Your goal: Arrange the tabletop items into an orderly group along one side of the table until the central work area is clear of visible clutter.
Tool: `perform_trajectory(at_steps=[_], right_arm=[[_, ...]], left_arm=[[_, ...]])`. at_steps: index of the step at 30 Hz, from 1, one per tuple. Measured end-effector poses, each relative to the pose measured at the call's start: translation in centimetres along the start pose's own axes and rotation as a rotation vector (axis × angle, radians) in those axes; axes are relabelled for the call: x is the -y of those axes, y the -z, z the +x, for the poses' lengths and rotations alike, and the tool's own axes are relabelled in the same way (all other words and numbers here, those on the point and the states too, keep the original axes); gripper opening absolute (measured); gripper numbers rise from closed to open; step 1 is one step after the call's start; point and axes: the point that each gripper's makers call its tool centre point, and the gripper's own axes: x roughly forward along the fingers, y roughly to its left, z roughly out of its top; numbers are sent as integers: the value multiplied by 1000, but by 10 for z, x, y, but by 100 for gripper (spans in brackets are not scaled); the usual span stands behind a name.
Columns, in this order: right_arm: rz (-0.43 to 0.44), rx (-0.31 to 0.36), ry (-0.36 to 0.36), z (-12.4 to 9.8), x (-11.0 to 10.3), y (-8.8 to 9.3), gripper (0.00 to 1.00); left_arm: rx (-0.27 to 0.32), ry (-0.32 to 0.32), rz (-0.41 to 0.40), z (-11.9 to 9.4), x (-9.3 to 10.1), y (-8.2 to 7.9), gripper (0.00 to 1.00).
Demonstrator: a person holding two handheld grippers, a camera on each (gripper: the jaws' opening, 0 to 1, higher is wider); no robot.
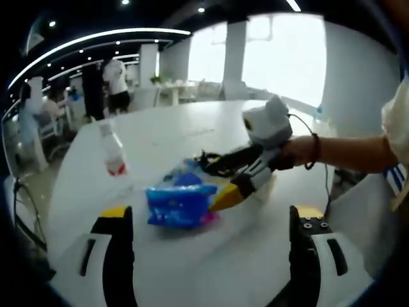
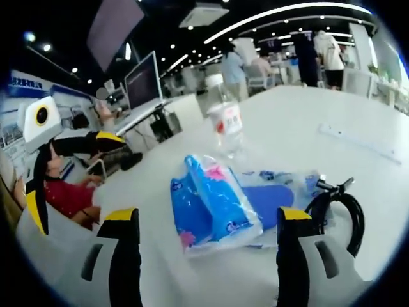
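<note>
You are bringing your right gripper (image 2: pixel 203 246) onto the blue packet (image 2: pixel 214 201), its jaws spread wide and holding nothing, the packet lying between and just ahead of them. In the left gripper view that packet (image 1: pixel 181 203) is lying at twelve o'clock from your left gripper (image 1: pixel 211 233), which is also gaping and empty. The bottle (image 2: pixel 225 120) is standing at twelve o'clock beyond the packet; the black cable (image 2: pixel 337 204) is coiling at three o'clock, near it. Centre the packet before closing, grip its middle, and keep clear of the cable.
</note>
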Motion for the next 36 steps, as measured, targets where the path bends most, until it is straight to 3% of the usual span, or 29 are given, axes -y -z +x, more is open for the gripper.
perform_trajectory(at_steps=[3,4,10,16,20,26,36], right_arm=[[19,-10,25,0,1,5,83],[50,-27,54,-1,3,10,81],[127,-54,164,-5,11,20,62],[172,-99,197,-4,7,30,55],[220,-95,224,-3,8,31,50],[347,-99,301,-4,11,40,22],[385,-100,343,-1,11,46,10]], left_arm=[[6,-1,0,0,0,-1,99],[36,1,-7,-1,1,-6,99],[35,-11,-10,-3,-2,-6,99],[29,-10,-5,-3,-1,-5,99],[24,-8,0,-3,-1,-3,99],[11,-8,18,-3,0,-2,99],[-8,-6,27,-3,0,3,99]])
